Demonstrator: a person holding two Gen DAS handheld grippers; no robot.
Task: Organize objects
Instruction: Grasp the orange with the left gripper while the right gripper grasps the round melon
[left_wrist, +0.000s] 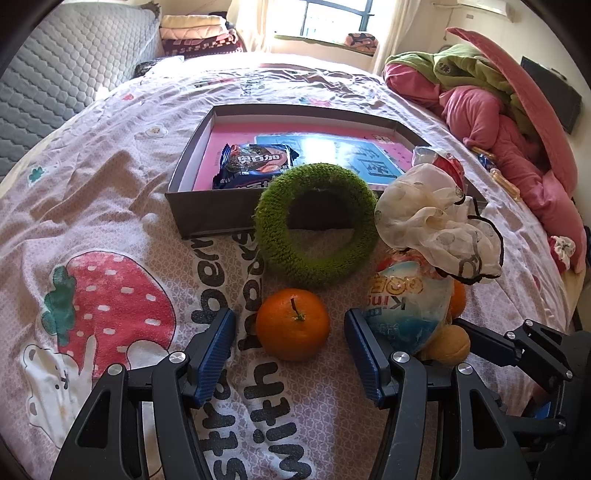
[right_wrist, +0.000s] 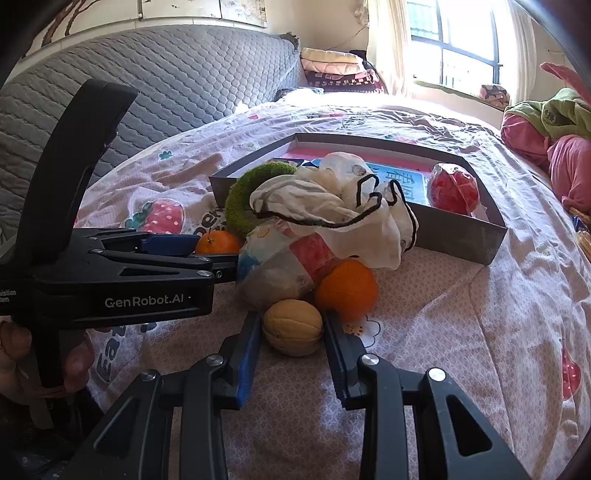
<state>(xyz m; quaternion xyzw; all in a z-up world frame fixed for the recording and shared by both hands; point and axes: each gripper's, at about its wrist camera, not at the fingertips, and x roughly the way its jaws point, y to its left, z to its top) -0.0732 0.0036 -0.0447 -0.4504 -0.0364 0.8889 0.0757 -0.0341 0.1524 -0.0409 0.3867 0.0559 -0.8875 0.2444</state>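
The right gripper has its blue fingers pinching a pale yellow walnut-like ball that rests on the bed, just in front of an orange and a wrapped snack bag. The left gripper hangs with its fingers spread either side of a second orange, the pads not touching it. Behind the pile lies a green fuzzy ring leaning at the near wall of the open grey box, and a cream drawstring pouch is draped over the snack bag. The box already holds a dark biscuit packet and a red wrapped ball. The step in hand looks like lifting the yellow ball into the box. To do it well, the pinch should sit across the ball's middle so it does not squirt out, and the lift should go straight up before travelling, since the orange and bag touch or nearly touch it and could roll. The pouch's black cord trails close by; keep the fingers clear of it. Carry the ball over the box wall and set it on bare floor between the packet and the red ball.
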